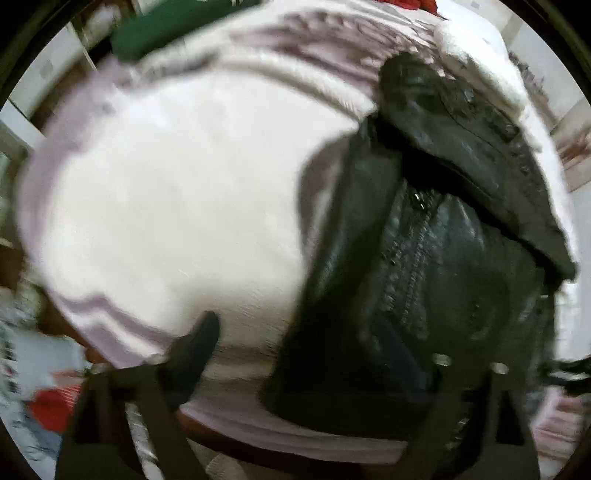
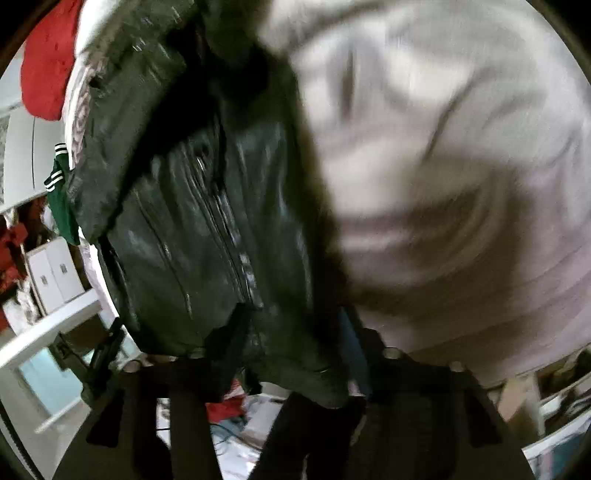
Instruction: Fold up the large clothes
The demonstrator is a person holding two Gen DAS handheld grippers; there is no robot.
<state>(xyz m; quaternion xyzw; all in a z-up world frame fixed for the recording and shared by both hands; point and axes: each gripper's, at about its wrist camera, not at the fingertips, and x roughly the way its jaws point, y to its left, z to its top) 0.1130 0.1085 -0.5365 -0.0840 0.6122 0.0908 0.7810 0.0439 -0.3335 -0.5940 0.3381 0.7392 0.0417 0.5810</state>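
A black leather jacket (image 1: 443,229) with a zipper lies on a white and lilac blanket (image 1: 166,192) over a bed. In the left wrist view my left gripper (image 1: 317,354) is at the jacket's near hem; its left finger (image 1: 195,343) shows free over the blanket, while the right finger is hidden behind the hem fabric. In the right wrist view the jacket (image 2: 192,229) fills the left half, and my right gripper (image 2: 291,369) sits at its lower edge with leather between the fingers (image 2: 229,354). Both views are motion-blurred.
A green garment (image 1: 173,26) lies at the blanket's far edge and shows in the right view (image 2: 61,199) too. Red cloth (image 2: 48,62) lies beyond the jacket. White furniture (image 2: 55,277) and floor clutter (image 2: 236,413) sit beside the bed. The blanket (image 2: 461,166) spreads to the right.
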